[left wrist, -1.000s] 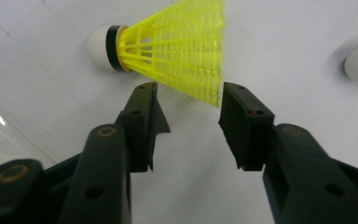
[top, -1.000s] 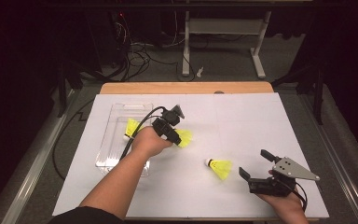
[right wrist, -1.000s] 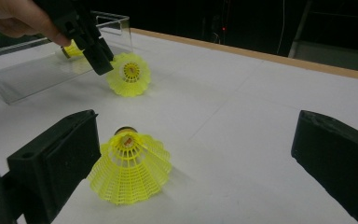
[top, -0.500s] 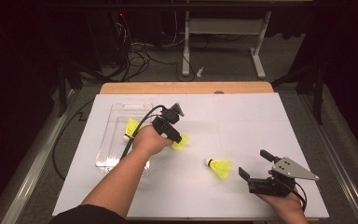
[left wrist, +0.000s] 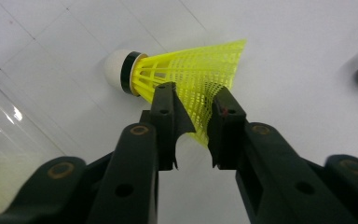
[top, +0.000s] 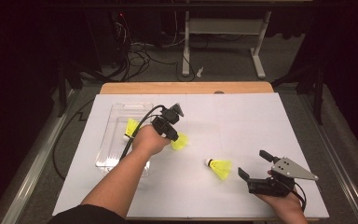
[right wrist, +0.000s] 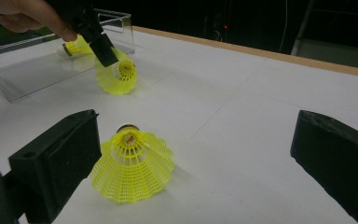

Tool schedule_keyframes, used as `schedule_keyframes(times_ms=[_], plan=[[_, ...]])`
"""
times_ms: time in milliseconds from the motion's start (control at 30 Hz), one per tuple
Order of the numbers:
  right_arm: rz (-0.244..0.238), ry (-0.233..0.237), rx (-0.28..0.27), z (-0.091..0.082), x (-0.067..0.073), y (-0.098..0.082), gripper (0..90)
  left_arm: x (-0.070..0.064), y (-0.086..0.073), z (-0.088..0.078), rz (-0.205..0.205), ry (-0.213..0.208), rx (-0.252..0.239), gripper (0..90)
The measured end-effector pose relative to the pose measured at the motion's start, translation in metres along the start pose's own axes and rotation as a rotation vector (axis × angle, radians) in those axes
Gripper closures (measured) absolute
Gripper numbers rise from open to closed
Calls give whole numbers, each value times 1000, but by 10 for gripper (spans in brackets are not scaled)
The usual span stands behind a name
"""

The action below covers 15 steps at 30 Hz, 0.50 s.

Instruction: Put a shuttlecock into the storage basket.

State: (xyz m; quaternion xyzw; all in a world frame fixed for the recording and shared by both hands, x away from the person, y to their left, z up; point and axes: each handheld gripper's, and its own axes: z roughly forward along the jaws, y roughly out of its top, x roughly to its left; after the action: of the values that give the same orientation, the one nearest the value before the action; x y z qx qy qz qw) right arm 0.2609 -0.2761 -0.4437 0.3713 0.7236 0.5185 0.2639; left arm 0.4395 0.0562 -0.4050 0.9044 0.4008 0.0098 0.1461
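A yellow shuttlecock (left wrist: 191, 70) with a white cork lies on the white table sheet (top: 242, 121). My left gripper (left wrist: 195, 114) comes down on it, and its jaws have just been closing; they now pinch the mesh skirt. In the high view that left gripper (top: 174, 136) sits mid-table over the shuttlecock (top: 181, 143). A second yellow shuttlecock (top: 219, 167) lies farther right. My right gripper (top: 254, 164) stands wide open just right of it. In the right gripper view this second shuttlecock (right wrist: 133, 165) rests near the left jaw, untouched by the right gripper (right wrist: 198, 126).
A clear plastic box (top: 116, 149) stands at the left of the sheet with a third yellow shuttlecock (top: 131, 126) inside. The left gripper's cable loops over the box. A wooden table edge (top: 186, 87) runs along the back.
The left gripper's jaws have narrowed onto the shuttlecock's skirt, and the shuttlecock shifted slightly under them. Both hands stay where they were.
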Motion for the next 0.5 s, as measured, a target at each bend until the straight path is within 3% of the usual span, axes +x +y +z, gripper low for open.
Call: schedule_keyframes(times_ms=[500], plan=[[1,-2,0,0,0,0,20,5,-4,-17,13,50,-32,891]])
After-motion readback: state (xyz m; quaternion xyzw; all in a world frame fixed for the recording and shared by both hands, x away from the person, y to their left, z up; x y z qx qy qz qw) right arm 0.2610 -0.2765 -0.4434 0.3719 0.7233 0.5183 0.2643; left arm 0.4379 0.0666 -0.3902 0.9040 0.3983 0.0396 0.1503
